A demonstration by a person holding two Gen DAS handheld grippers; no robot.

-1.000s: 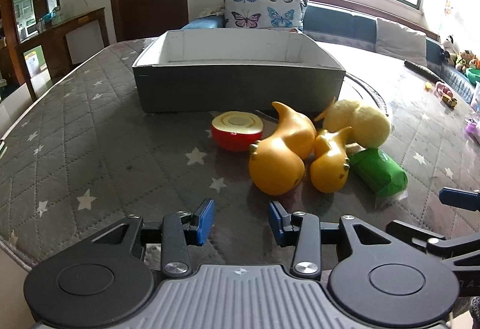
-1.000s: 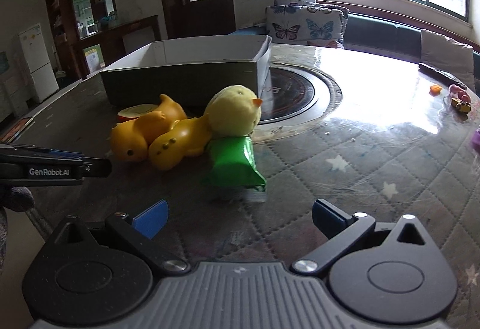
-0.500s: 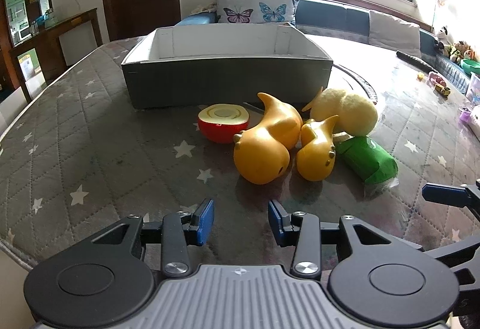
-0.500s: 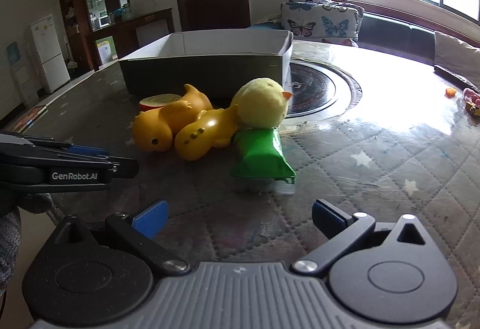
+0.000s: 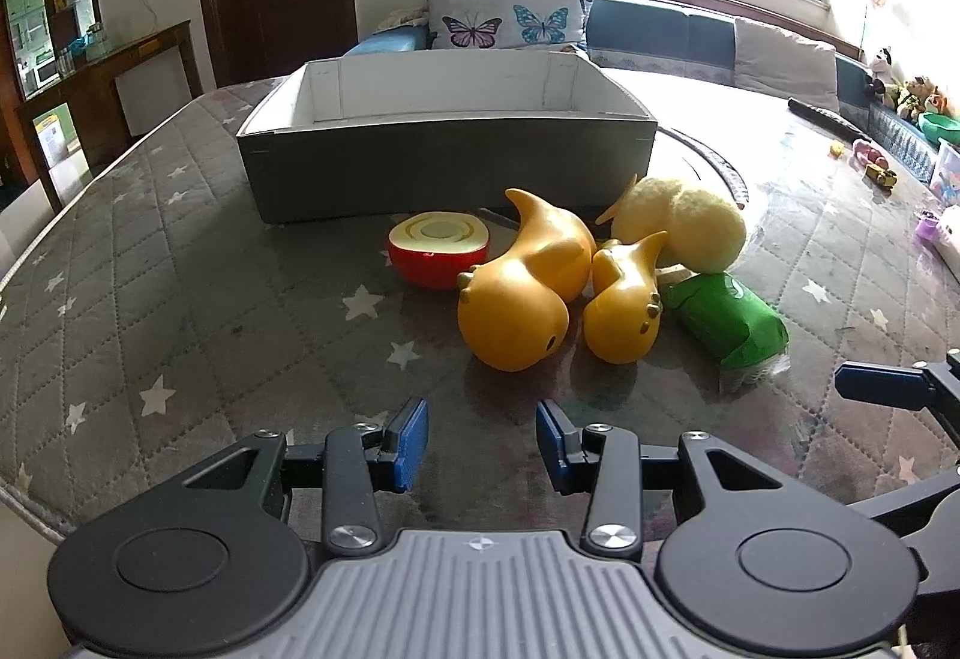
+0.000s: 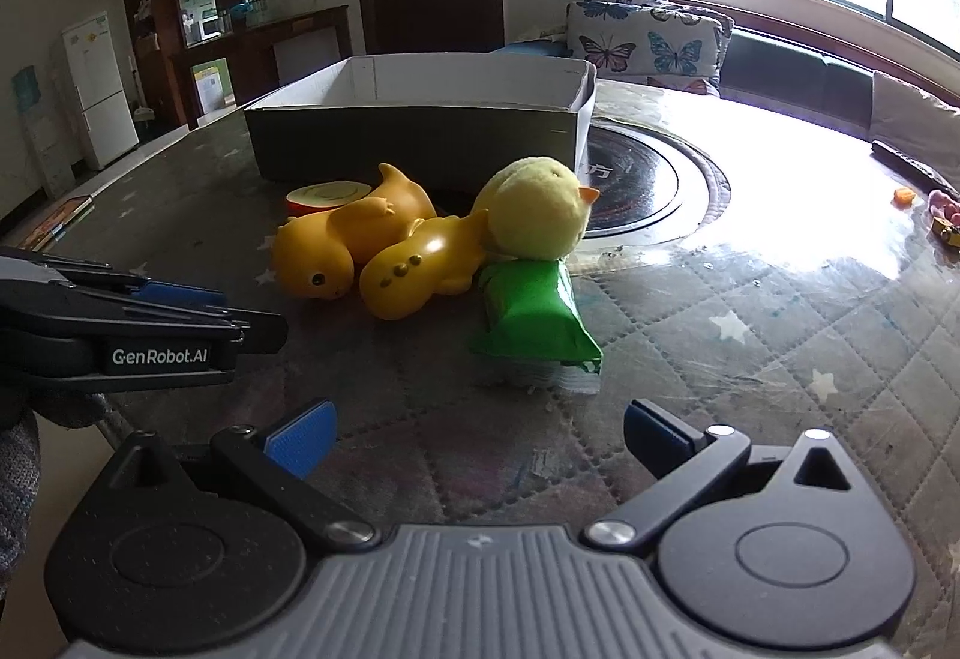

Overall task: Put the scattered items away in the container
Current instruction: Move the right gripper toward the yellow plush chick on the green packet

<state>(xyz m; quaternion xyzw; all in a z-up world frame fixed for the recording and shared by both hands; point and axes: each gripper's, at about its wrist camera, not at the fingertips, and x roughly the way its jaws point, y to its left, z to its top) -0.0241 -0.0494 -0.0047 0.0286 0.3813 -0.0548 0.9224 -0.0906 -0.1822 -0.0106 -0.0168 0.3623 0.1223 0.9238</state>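
home living room: sofa point(image 5: 660, 29), butterfly cushions point(image 5: 510, 20), fridge point(image 6: 99, 89).

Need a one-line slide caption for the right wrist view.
Open right gripper faces a green packet, plush chick and two orange toys before the empty box.

Grey open-topped box point(image 5: 447, 173), white inside, nothing seen in it, set on quilted star-patterned surface. Just before its near wall, five items clustered: halved red apple toy point(image 5: 438, 249), cut face up; large orange dinosaur toy point(image 5: 522, 299) and small orange dinosaur toy point(image 5: 624, 308), laid on sides, touching; yellow plush chick point(image 5: 684, 224) leaned against green packet point(image 5: 729, 323).
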